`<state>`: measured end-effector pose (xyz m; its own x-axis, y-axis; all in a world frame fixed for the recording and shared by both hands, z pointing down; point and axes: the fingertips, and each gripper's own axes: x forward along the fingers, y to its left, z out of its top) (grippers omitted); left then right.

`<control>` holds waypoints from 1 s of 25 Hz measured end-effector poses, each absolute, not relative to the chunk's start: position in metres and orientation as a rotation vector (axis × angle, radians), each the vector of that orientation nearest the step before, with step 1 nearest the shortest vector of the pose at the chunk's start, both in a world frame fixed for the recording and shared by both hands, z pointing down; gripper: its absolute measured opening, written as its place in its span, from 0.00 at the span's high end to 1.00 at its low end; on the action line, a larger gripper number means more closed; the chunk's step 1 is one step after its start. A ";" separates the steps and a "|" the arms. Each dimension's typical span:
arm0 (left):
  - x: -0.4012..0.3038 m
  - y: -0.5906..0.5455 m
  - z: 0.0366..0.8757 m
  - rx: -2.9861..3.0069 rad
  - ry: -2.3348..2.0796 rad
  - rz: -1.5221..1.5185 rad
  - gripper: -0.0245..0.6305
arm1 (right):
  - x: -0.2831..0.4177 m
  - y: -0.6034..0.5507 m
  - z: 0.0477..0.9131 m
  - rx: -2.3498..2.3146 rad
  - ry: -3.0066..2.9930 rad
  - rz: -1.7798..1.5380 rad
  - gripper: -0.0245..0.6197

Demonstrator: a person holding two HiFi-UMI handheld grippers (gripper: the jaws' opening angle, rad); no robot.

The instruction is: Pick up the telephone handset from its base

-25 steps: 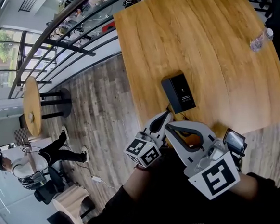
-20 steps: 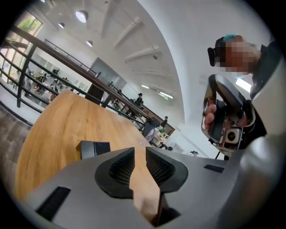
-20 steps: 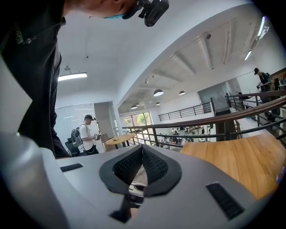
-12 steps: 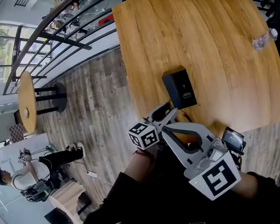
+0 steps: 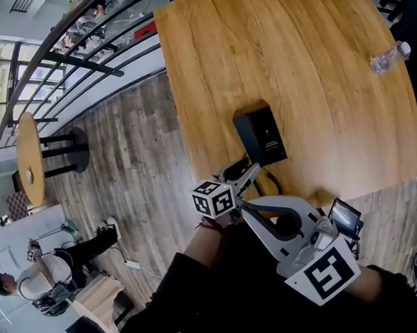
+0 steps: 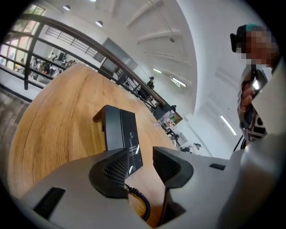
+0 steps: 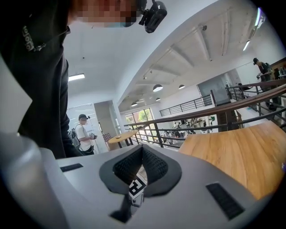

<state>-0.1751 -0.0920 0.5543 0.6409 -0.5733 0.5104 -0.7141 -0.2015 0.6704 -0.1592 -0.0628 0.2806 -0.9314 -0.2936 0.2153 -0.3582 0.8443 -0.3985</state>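
My left hand-held gripper hangs over the near left corner of the table. Its jaws have just been opening and now stand wide apart, with nothing pressed between the pads. The black telephone lies on the table just ahead of it, not touching, with its handset down on the base. From the head view I cannot separate the two parts. In the left gripper view the telephone sits beyond the left pad, a little to the left of the gap in the left hand-held gripper. Its black coiled cord curls on the wood beneath the gap.

My right hand-held gripper is lower in the head view, close against my body and behind the left one, well short of the telephone. In the right gripper view its pads meet at the tips and the right hand-held gripper carries nothing. The left one's marker cube shows through the slit below.

A clear plastic bottle lies far across the table, well apart from the telephone. The wood around the telephone is bare. The table's left edge runs close beside the telephone, and beyond it lie the plank floor and a metal railing. A round side table and a person are farther off.
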 end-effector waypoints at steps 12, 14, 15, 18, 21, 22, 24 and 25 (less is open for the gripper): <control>-0.206 -0.122 0.589 1.854 -1.092 0.198 0.70 | -0.157 -0.064 0.310 0.547 -2.777 0.743 0.93; -0.207 -0.124 0.594 1.865 -1.069 0.201 0.70 | -0.157 -0.062 0.313 0.541 -2.763 0.762 0.93; -0.205 -0.125 0.596 1.870 -1.051 0.197 0.70 | -0.156 -0.061 0.314 0.537 -2.753 0.771 0.93; -0.199 -0.126 0.599 1.879 -0.996 0.166 0.70 | -0.154 -0.058 0.318 0.519 -2.728 0.784 0.93; -0.199 -0.125 0.604 1.881 -0.972 0.179 0.70 | -0.153 -0.060 0.320 0.531 -2.727 0.807 0.93; -0.198 -0.124 0.606 1.884 -0.966 0.194 0.70 | -0.153 -0.060 0.320 0.533 -2.729 0.808 0.93; -0.197 -0.123 0.608 1.888 -0.956 0.203 0.70 | -0.153 -0.060 0.321 0.528 -2.730 0.800 0.93; -0.197 -0.123 0.608 1.885 -0.954 0.198 0.70 | -0.152 -0.059 0.321 0.524 -2.728 0.801 0.93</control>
<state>-0.1968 -0.1234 0.6085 0.6790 -0.5289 0.5091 -0.6878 -0.2157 0.6932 -0.1523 -0.0591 0.3207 -0.9042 -0.2681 0.3326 -0.4053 0.7843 -0.4696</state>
